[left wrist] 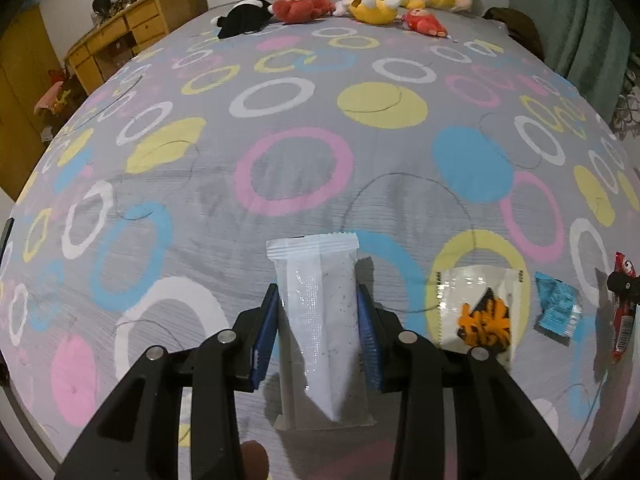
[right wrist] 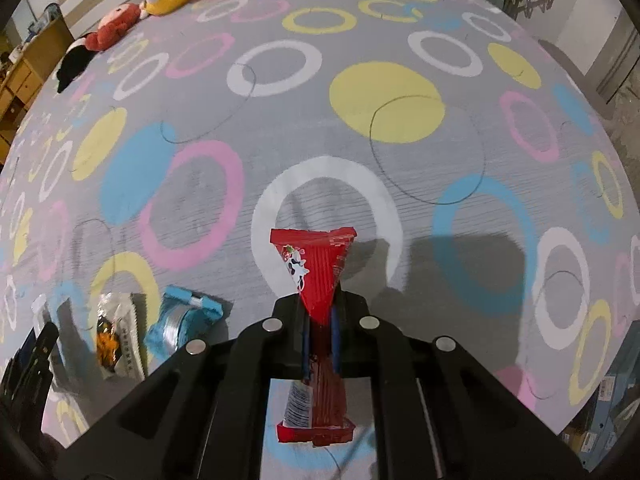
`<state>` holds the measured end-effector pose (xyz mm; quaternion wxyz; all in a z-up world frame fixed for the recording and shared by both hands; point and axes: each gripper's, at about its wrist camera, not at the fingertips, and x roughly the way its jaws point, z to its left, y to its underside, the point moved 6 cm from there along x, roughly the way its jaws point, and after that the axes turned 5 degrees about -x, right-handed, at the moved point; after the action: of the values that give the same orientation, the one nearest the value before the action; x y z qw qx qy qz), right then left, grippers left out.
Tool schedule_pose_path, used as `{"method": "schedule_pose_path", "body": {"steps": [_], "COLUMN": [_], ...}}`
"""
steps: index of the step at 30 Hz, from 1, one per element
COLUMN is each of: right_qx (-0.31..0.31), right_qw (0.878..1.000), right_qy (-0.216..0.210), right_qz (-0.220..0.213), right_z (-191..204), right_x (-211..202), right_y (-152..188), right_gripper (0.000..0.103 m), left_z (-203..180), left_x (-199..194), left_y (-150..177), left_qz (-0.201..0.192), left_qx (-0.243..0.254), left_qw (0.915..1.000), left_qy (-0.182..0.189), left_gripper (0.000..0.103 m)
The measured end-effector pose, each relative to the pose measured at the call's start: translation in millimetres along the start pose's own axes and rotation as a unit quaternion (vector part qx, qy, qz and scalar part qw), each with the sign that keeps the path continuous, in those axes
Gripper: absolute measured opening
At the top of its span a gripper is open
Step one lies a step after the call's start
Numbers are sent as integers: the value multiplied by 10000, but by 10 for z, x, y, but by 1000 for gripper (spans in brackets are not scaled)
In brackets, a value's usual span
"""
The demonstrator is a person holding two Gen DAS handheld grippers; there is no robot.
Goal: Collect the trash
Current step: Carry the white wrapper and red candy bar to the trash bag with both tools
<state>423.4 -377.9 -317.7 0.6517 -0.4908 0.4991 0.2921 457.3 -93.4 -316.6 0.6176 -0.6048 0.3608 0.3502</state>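
My left gripper point(left wrist: 318, 312) is shut on a white speckled wrapper point(left wrist: 320, 312), pinched across its middle between the blue pads and lifted a little off the bed. My right gripper point(right wrist: 320, 328) is shut on a red wrapper point(right wrist: 320, 276) that is squeezed flat between its pads; the wrapper's ends fan out above and below. On the bedspread point(left wrist: 280, 152) lie a white wrapper with orange print point(left wrist: 478, 308) and a crumpled blue wrapper point(left wrist: 556, 308), to the right of my left gripper. The same two, orange print wrapper point(right wrist: 116, 332) and blue wrapper point(right wrist: 180, 320), show left of my right gripper.
The grey bedspread with coloured rings point(right wrist: 360, 140) spreads out ahead. Plush toys point(left wrist: 304, 6) line its far edge. A wooden desk point(left wrist: 120, 40) stands to the far left, a green curtain point(left wrist: 568, 20) to the right. The right gripper with the red wrapper point(left wrist: 622, 304) shows at the left view's edge.
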Motion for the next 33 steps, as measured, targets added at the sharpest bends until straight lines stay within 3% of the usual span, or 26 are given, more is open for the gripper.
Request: {"method": "schedule_pose_path", "body": {"steps": [13, 33], "right_qx": [-292, -509], "right_qw": [9982, 9937], "right_qy": [7, -32], "right_qz": [-515, -1000], "right_z": [7, -101], "right_x": [-598, -1320], "right_y": [311, 1026], "right_gripper": [8, 8], "left_z": [-87, -82], "left_x": [-402, -1104], "left_y": [152, 606], "left_qz": [-409, -729], "left_qx": [291, 256], "left_qw": [9987, 9959], "left_qy": [34, 462], "left_gripper": [37, 37]}}
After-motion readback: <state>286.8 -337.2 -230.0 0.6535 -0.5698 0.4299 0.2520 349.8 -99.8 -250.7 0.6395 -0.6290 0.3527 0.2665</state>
